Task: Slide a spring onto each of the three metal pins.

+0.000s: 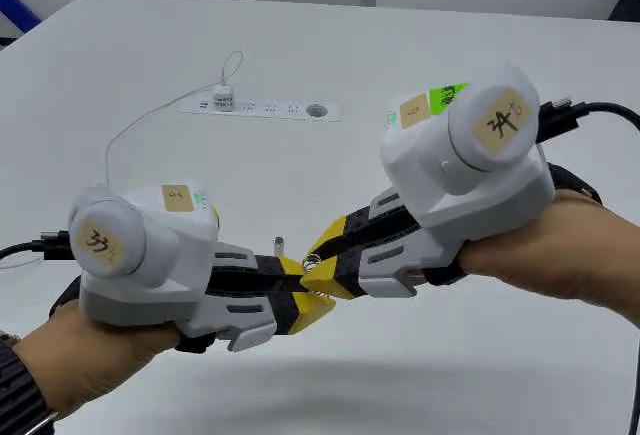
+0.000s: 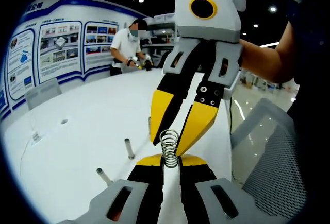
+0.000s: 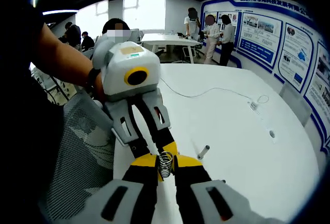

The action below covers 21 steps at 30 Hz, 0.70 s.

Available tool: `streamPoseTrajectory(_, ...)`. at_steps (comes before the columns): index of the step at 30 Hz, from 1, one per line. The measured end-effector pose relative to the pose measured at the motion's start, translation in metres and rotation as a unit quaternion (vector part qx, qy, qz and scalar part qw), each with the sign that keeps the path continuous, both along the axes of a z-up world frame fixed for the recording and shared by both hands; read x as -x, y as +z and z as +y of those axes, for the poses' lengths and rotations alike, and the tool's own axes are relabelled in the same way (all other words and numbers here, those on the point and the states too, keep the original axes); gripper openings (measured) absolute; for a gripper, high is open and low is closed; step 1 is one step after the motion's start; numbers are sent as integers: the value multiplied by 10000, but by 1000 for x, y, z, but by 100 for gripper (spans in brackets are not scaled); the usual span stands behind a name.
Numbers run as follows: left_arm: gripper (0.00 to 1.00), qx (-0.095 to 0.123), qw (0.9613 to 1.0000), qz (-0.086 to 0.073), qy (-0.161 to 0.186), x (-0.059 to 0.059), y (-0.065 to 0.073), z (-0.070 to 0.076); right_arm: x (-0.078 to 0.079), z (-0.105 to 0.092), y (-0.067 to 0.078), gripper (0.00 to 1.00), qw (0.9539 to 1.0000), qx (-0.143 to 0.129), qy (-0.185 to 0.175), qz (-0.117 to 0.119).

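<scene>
left claw (image 2: 170, 161): narrow, yellow tips pinched on the lower end of a small coiled metal spring (image 2: 169, 145)
right claw (image 3: 166, 163): narrow too, yellow tips closed on the same spring from the opposite end, meeting the left claw tip to tip
spring: held in the air between both claws, above the white worktop (image 1: 150, 65), apart from the pins
short metal pins (image 2: 129, 148): upright on the worktop, bare, near the claw tips; two plain in the left gripper view
</scene>
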<state>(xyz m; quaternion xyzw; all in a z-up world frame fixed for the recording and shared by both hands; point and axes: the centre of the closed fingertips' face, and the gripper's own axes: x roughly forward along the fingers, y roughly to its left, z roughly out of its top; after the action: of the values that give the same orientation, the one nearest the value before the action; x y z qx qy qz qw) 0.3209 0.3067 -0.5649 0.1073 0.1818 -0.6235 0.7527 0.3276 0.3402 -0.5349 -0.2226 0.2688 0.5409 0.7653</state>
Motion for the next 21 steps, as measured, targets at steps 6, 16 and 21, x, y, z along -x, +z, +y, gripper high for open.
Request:
streamPoseTrajectory(6,11,-28,10000,45,4,0,0,1,0,1,0,11,10000,-69,-27,3)
streamPoseTrajectory(16,21,83,9998,-194,-21,-2,6,0,-9,-5,4,11,9983,-393,-410,157)
streamPoseTrajectory(21,31,152,9996,-225,71,-5,6,2,-13,-10,8,11,9972,-483,-563,132)
